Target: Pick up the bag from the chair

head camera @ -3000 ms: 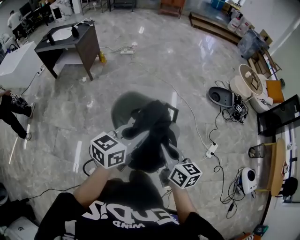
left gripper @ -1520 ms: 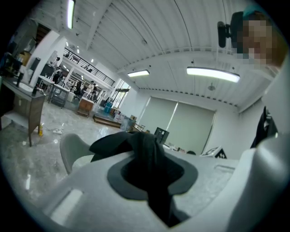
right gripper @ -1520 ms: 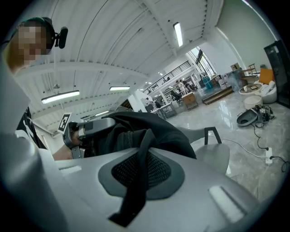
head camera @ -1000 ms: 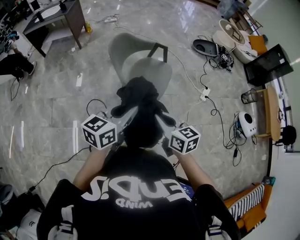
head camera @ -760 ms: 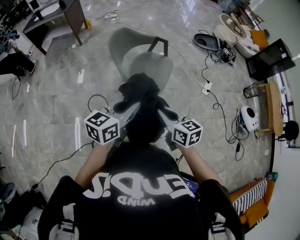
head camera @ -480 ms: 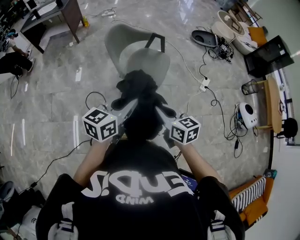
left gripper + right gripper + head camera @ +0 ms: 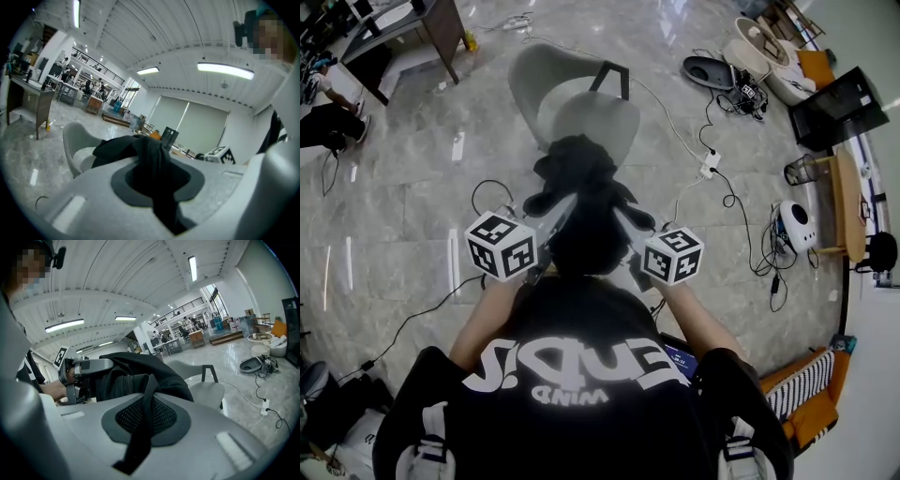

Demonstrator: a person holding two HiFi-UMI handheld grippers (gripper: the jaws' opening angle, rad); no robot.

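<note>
Head view: the grey chair point(image 7: 572, 103) stands just beyond both grippers. The black backpack point(image 7: 581, 220) hangs between the two grippers, on the near side of the chair. The left gripper point(image 7: 555, 214) has its jaws pressed together on a fold of the backpack's black fabric, seen in the left gripper view point(image 7: 157, 183). The right gripper point(image 7: 625, 223) is clamped on a thin black strap point(image 7: 140, 427) of the backpack.

Bright, even light from ceiling strips point(image 7: 225, 69) above me; glare streaks the floor point(image 7: 666, 33) at twelve o'clock; edges bend fisheye.
</note>
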